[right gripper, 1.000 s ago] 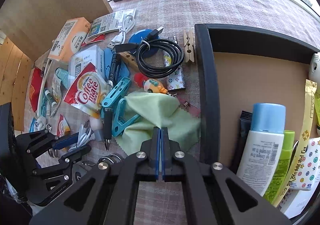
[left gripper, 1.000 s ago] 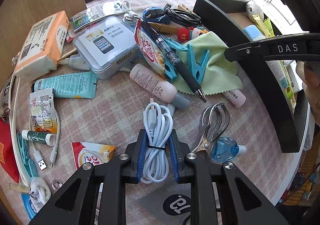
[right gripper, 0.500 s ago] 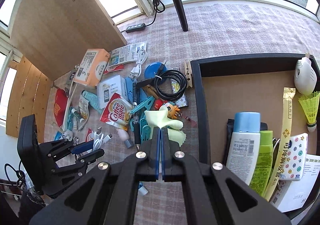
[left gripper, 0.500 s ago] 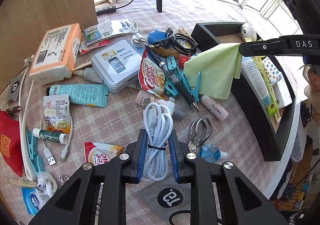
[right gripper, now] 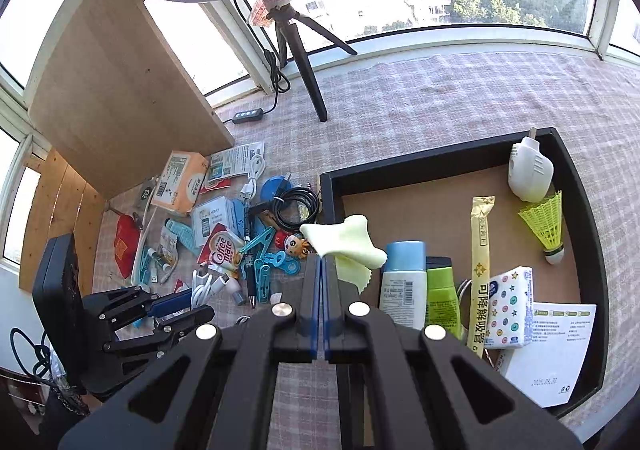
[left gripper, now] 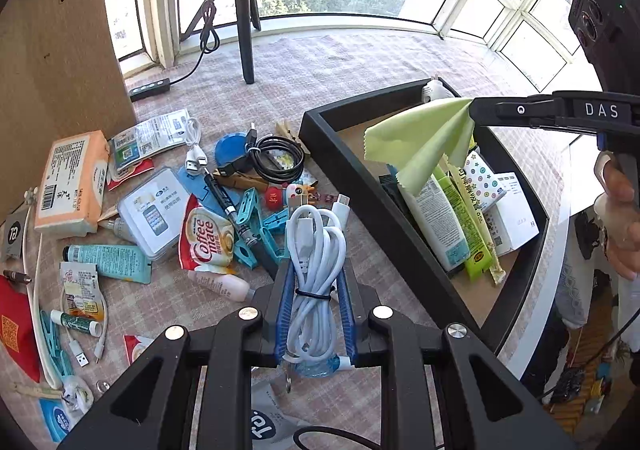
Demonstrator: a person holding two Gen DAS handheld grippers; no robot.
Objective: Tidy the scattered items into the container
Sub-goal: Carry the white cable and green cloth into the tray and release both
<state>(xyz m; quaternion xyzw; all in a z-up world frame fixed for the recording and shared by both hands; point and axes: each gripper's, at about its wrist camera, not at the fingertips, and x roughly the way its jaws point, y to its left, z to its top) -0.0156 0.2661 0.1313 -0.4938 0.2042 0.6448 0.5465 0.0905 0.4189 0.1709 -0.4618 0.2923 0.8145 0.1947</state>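
Above the tray [left gripper: 404, 250], both tilted grippers hold cable [left gripper: 316, 266] and cloth [left gripper: 420, 142].

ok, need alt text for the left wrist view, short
Left tongs grip a bundled white USB cable above a cluttered checked tablecloth. To the right, the right tongs hold a green cloth over a black tray already holding bottles and packets.

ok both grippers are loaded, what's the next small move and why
Probably lower the right gripper and release the green cloth: it already hangs over the black tray, while the left gripper with the white cable is short of the rim.
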